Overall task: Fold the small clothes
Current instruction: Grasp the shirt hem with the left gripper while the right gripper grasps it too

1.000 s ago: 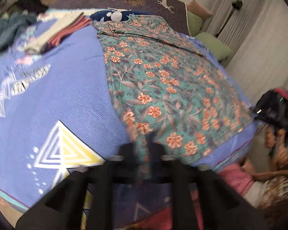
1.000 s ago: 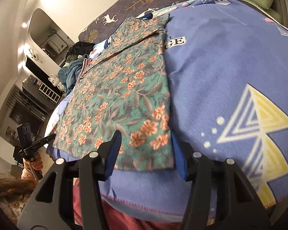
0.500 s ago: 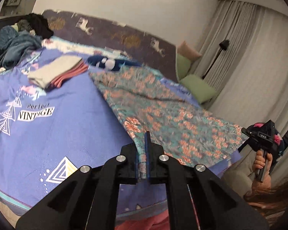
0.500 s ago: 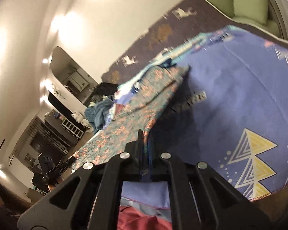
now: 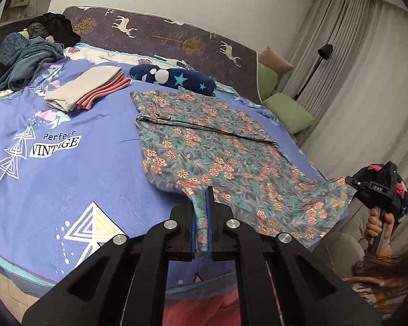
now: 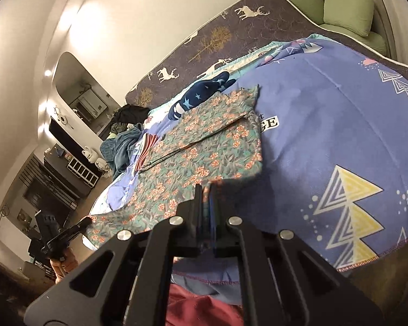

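A teal floral garment (image 5: 217, 160) lies spread over the blue bedspread (image 5: 68, 163) of a wide bed. Its cloth is green-blue with grey leaves and many small orange flowers. The far part, toward the dark headboard with deer (image 5: 176, 38), is folded over once, so a straight fold line crosses the cloth there, and a seam runs along that end. The near edge is lifted from the bedspread at two corners, and the cloth between them hangs in soft waves.

The left gripper (image 5: 202, 217) has its two fingers pressed together on one near corner of the garment; a narrow strip of the flowered cloth is pinched between the blue pads. The right gripper (image 6: 205, 206) is pinching the other near corner in the same way; its jaws have just been closing, and now the cloth edge sits between them. In the left wrist view this right gripper (image 5: 377, 190) is seen at the far side of the garment, held by a hand (image 5: 377, 222).

On the bedspread, beside the far end of the garment, there is a dark blue pillow with stars (image 5: 174, 78). Further from the garment, to the side with the words "Perfect VINTAGE", lies a small stack of folded clothes (image 5: 87, 89), beige and pink. A heap of unfolded dark clothes (image 5: 30, 54) is near the corner of the headboard.
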`<state>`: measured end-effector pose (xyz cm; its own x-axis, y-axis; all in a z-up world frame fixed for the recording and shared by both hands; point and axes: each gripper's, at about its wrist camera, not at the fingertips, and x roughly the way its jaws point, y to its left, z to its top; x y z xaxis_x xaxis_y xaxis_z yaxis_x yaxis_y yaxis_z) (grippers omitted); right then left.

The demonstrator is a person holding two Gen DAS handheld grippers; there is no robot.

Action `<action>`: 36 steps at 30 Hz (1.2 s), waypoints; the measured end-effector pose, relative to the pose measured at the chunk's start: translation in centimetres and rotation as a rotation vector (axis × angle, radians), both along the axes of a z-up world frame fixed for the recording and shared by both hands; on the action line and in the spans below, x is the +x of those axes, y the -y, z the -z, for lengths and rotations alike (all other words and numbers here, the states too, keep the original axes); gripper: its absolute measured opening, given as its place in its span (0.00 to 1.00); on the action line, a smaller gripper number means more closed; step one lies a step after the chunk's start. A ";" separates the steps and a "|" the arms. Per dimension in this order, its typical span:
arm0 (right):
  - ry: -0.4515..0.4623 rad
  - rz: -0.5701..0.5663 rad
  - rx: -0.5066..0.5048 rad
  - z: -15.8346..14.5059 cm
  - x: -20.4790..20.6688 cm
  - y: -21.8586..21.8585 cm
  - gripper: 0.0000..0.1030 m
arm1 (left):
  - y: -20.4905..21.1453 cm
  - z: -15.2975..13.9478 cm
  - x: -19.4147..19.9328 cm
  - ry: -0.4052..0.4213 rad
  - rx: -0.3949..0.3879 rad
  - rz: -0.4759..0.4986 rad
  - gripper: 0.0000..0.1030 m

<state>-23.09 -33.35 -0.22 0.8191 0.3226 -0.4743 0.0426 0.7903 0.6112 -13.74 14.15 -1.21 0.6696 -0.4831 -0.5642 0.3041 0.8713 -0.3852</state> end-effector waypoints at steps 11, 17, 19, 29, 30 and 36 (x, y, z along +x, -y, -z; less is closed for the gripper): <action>0.055 0.016 0.008 -2.6 4.6 1.2 0.04 | 0.0 -3.1 4.4 0.053 -0.039 -0.037 0.06; 0.081 0.074 -0.028 -4.8 10.2 2.6 0.04 | 0.1 -5.1 10.1 0.062 -0.036 -0.070 0.06; 0.079 0.093 -0.037 -5.1 12.0 3.1 0.04 | 0.2 -5.3 12.5 0.049 -0.034 -0.083 0.06; 0.019 0.122 -0.064 -5.1 25.6 5.5 0.04 | 1.4 -5.6 25.7 -0.002 0.020 -0.133 0.06; 0.011 0.127 -0.069 -5.0 26.8 5.7 0.04 | 1.4 -5.5 26.7 -0.008 0.021 -0.136 0.06; -0.071 0.160 -0.105 -2.6 35.1 7.2 0.04 | 2.2 -3.1 35.2 -0.065 0.070 -0.159 0.06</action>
